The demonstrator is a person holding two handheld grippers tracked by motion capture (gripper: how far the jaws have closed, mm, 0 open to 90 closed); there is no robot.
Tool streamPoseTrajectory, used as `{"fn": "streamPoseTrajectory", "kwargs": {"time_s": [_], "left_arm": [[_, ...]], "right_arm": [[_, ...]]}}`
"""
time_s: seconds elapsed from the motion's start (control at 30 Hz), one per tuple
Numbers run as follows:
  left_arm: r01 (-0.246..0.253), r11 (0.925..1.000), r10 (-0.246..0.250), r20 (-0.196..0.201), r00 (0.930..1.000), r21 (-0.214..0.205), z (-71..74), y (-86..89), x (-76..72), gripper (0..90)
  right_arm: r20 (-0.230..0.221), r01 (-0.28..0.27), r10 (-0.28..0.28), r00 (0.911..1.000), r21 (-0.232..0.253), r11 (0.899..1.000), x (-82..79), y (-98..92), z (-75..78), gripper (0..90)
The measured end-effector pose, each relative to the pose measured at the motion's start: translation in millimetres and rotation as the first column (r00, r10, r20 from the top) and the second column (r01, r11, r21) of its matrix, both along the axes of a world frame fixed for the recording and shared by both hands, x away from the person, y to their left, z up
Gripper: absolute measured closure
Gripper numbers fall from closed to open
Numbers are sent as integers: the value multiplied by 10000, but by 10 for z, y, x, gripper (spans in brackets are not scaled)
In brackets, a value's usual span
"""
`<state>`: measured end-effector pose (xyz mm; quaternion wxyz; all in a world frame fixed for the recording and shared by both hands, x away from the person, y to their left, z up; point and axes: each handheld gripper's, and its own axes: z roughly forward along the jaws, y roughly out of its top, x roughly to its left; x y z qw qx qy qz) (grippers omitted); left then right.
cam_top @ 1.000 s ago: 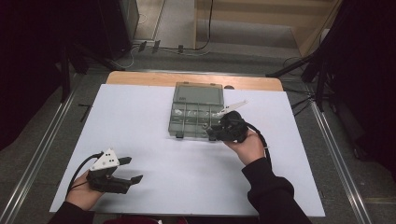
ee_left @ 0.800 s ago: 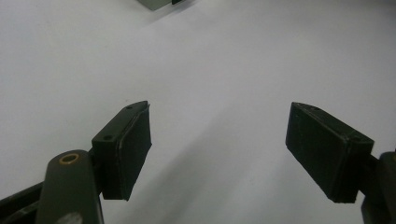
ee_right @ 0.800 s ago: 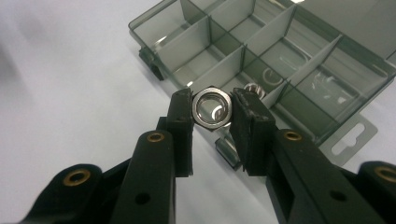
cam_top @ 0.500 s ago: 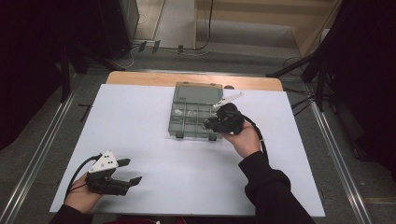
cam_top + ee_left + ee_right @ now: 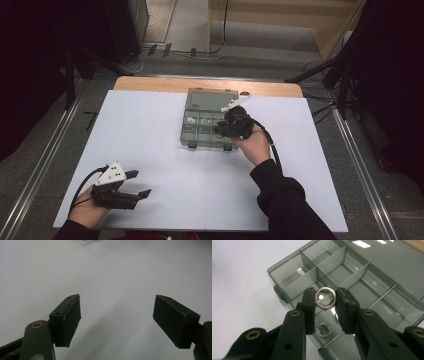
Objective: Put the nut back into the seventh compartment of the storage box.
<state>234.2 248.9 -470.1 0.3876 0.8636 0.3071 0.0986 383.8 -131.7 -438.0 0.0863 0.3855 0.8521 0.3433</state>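
Note:
A smoky clear compartment box (image 5: 200,131) (image 5: 352,277) lies open at the table's far middle, its lid (image 5: 212,99) folded back. My right gripper (image 5: 220,129) (image 5: 325,298) hovers over the box's front compartments, shut on a silver hex nut (image 5: 325,297) held between its pads. A second hex nut (image 5: 323,329) lies in a compartment just below it. My left gripper (image 5: 139,184) (image 5: 117,322) rests low at the near left of the white table, jaws wide open with nothing between them.
The white table top (image 5: 150,135) has a wooden strip (image 5: 150,84) along its far edge. Metal rails (image 5: 45,160) run along both sides of the table. Cables and dark stands (image 5: 320,75) sit on the floor beyond.
My right gripper has moved left and a little away over the box, carrying the nut. The left gripper has stayed put.

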Motion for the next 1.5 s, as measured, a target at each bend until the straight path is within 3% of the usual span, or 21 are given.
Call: {"fn": "streamPoseTrajectory", "kwargs": {"time_s": [0.13,0.4,0.43,0.47,0.67,1.03,1.4,1.5], "left_arm": [[-8,10000,8,-4,10000,-9,0,5,-6,227],[41,10000,-41,33,10000,-22,7,8,-7,227],[51,10000,-51,37,10000,-15,9,8,-8,227],[56,10000,-56,45,10000,-25,10,8,-8,227],[45,10000,-45,51,10000,-25,13,15,-15,227],[65,10000,-65,26,10000,16,14,17,-23,227],[47,10000,-47,6,10000,-72,17,22,-22,227],[41,9999,-41,12,10000,-113,21,26,-20,227]], "right_arm": [[-468,47,-50,9989,-73,10000,26,9,-100,718],[-573,-8,-10,9984,-307,9995,25,44,-167,706],[-588,23,-38,9983,-269,9996,25,41,-170,657],[-572,122,-118,9983,68,9999,40,28,-174,536],[-571,35,-19,9984,288,9996,25,15,-151,431],[12,-478,478,9989,296,9984,-39,52,-96,364],[-180,-957,980,9950,1016,9902,-217,59,63,320],[388,-1098,1056,9936,1286,9856,-316,28,91,327]]}}
